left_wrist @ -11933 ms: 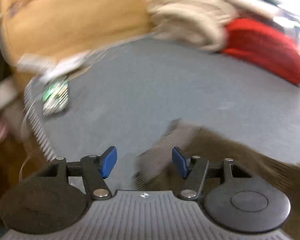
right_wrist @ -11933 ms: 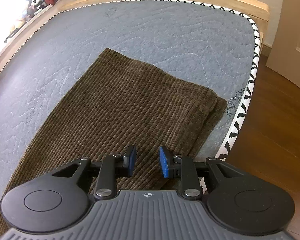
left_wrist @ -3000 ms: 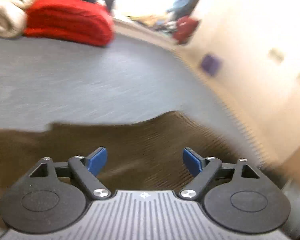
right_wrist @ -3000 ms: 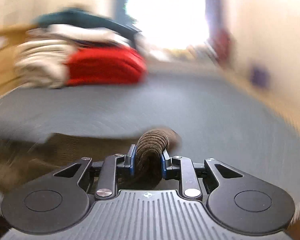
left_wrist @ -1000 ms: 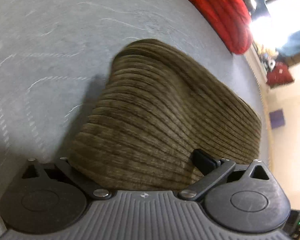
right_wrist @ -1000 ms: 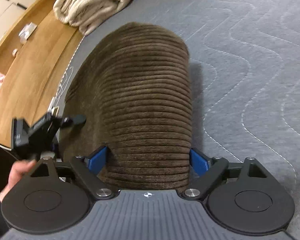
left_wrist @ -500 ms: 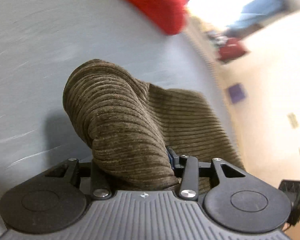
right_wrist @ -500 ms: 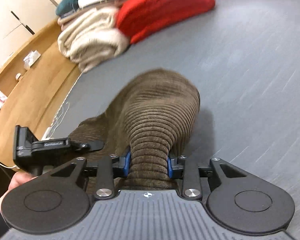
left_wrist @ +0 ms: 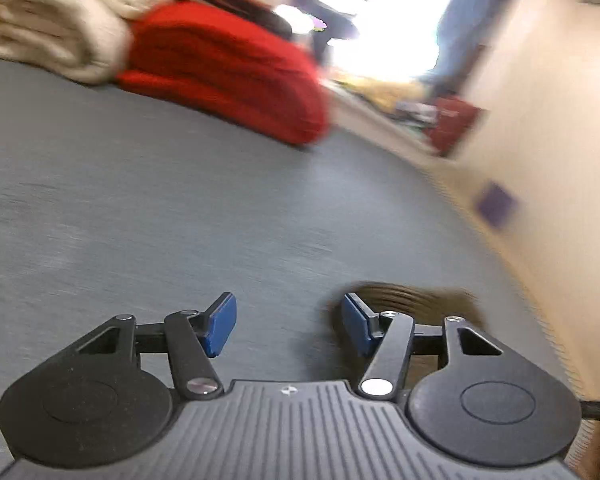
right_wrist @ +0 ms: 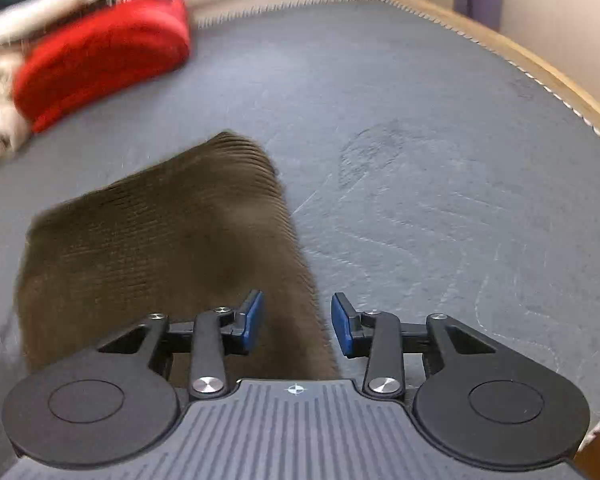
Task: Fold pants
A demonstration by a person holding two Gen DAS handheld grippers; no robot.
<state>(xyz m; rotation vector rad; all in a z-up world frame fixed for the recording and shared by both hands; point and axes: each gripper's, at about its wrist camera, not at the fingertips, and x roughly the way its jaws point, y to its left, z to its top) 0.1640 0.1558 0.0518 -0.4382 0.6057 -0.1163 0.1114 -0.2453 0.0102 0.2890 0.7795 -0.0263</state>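
The brown corduroy pants [right_wrist: 160,248] lie folded on the grey mattress [right_wrist: 420,160]. The left gripper [left_wrist: 288,322] and the right gripper [right_wrist: 297,328] have both just been opening; their fingers stand apart, gripping nothing, the right pair above the pants' edge.

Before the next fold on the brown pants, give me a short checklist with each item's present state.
1. Left gripper free of cloth: ok, jaws just opening, nothing between them.
2. Right gripper free of cloth: ok, jaws just opening; pants lie below, unpinched.
3. Brown pants lying folded on grey mattress: ok.
4. Fold edges aligned: cannot tell, blurred.
5. Pants apart from red blanket: ok.
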